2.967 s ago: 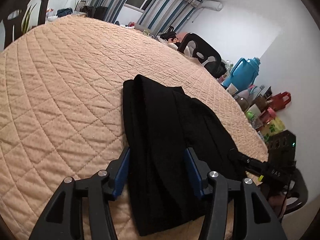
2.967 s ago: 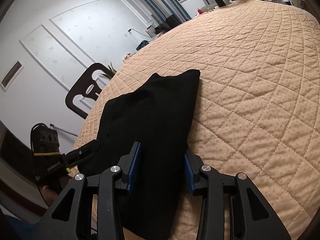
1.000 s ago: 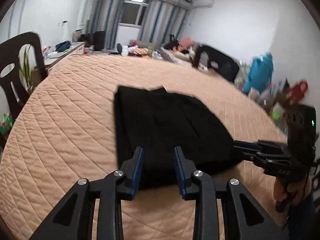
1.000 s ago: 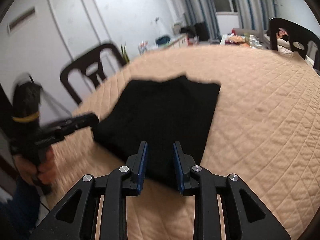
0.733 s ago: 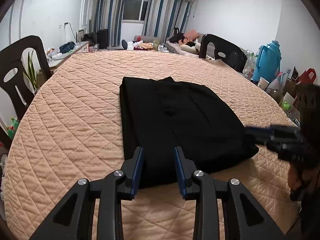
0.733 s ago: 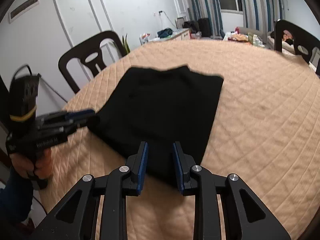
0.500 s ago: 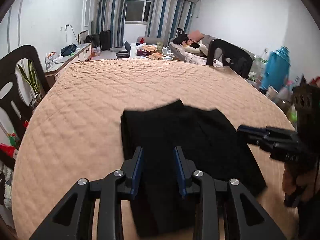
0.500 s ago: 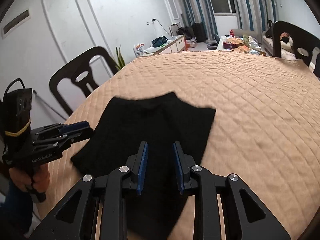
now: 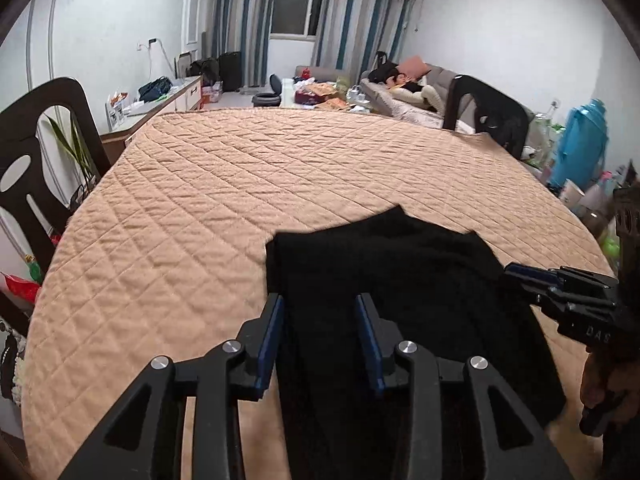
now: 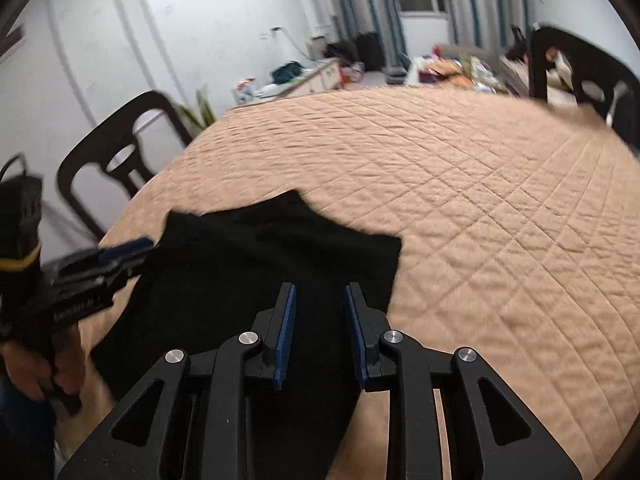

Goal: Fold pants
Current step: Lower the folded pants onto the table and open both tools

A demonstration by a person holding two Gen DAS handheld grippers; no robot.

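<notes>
Closest in, the left gripper (image 9: 320, 336) hangs with its blue-padded fingers (image 9: 269, 336) spread apart, gripping nothing, above the near part of the black pants (image 9: 384, 280). The right gripper (image 10: 320, 332) is the same: fingers (image 10: 285, 336) parted and holding nothing, the dark cloth (image 10: 260, 264) lying under the gap. From the left wrist view the right gripper (image 9: 560, 288) shows at the right edge of the cloth, held in a hand (image 9: 604, 392); whether its tips touch the fabric I cannot tell.

The pants lie folded into a compact dark block at the near edge of the table (image 9: 224, 184), which is covered by a peach quilted cloth. Their far edge has a small raised peak in the middle.

Beyond the table stand black chairs (image 9: 36, 152), a blue jug (image 9: 580, 148) to the right, and striped curtains (image 9: 352, 20) around a window at the back wall.
</notes>
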